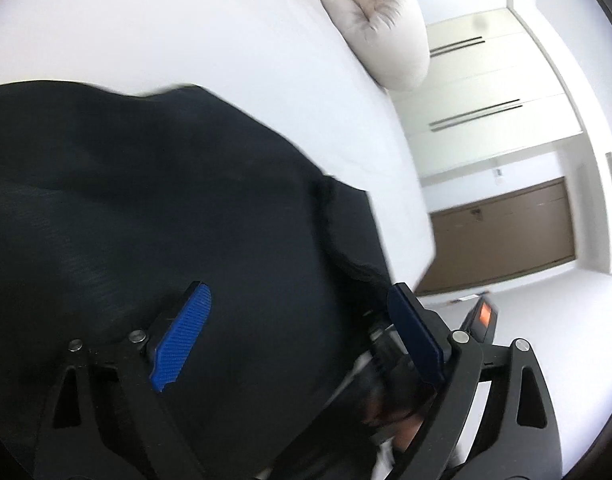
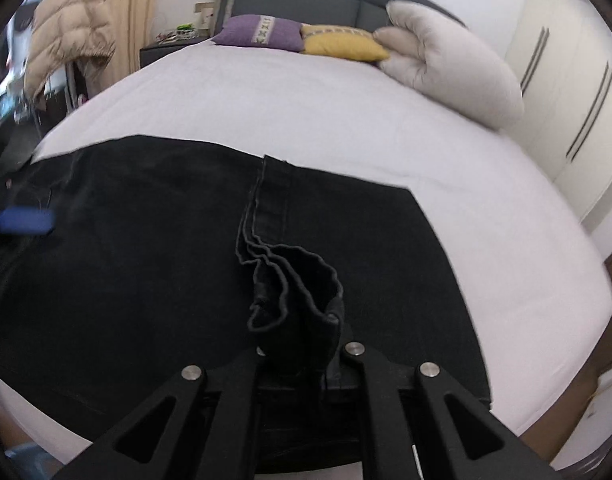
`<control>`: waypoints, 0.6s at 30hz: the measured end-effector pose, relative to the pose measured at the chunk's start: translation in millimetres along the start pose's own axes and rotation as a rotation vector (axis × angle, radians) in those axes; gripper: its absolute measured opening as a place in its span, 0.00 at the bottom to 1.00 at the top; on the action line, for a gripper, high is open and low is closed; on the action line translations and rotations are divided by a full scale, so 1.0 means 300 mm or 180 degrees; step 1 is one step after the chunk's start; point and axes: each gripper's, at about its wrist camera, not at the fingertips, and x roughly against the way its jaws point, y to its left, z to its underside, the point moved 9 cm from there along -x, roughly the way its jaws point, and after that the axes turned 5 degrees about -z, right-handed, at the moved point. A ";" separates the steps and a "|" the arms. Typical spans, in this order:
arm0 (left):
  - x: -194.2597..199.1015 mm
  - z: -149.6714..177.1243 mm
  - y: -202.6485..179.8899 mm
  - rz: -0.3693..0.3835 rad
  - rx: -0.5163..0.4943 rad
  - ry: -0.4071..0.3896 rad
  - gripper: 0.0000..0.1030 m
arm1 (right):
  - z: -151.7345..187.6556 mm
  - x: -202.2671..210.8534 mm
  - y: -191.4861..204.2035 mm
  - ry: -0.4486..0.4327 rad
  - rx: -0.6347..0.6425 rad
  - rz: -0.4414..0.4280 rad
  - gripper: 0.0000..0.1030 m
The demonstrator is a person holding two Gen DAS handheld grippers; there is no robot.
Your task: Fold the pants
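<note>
Black pants (image 2: pixel 146 264) lie spread flat across the white bed (image 2: pixel 306 100). My right gripper (image 2: pixel 298 354) is shut on a bunched, folded hem of the pants (image 2: pixel 294 280), lifted above the flat part; the cloth hides its pads. In the left wrist view my left gripper (image 1: pixel 302 320) stands open low over the pants (image 1: pixel 146 200), blue pads (image 1: pixel 182 336) wide apart with no cloth pinched between them. One blue pad of the left gripper (image 2: pixel 24 220) shows at the left edge of the right wrist view, over the waist end.
A purple pillow (image 2: pixel 262 34), a yellow pillow (image 2: pixel 341 44) and a rolled beige duvet (image 2: pixel 449 68) lie at the head of the bed. White wardrobes (image 2: pixel 565 92) stand to the right, a beige puffer jacket (image 2: pixel 70 36) hangs at the left. A brown door (image 1: pixel 501 232) is beyond the bed corner.
</note>
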 end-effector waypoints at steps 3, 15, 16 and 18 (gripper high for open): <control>-0.106 -0.039 -0.068 0.0122 0.0015 0.0273 0.88 | -0.005 0.025 0.035 -0.0085 0.0204 0.0168 0.07; -0.275 -0.085 -0.107 0.0098 0.0061 0.0771 0.40 | -0.025 0.128 0.148 -0.0441 0.0589 0.0392 0.07; -0.271 -0.080 -0.098 0.0094 0.0057 0.0823 0.27 | -0.025 0.129 0.159 -0.0447 0.0629 0.0387 0.07; -0.246 -0.083 -0.072 0.0057 0.0033 0.0827 0.18 | -0.027 0.143 0.203 -0.0480 0.0727 0.0365 0.07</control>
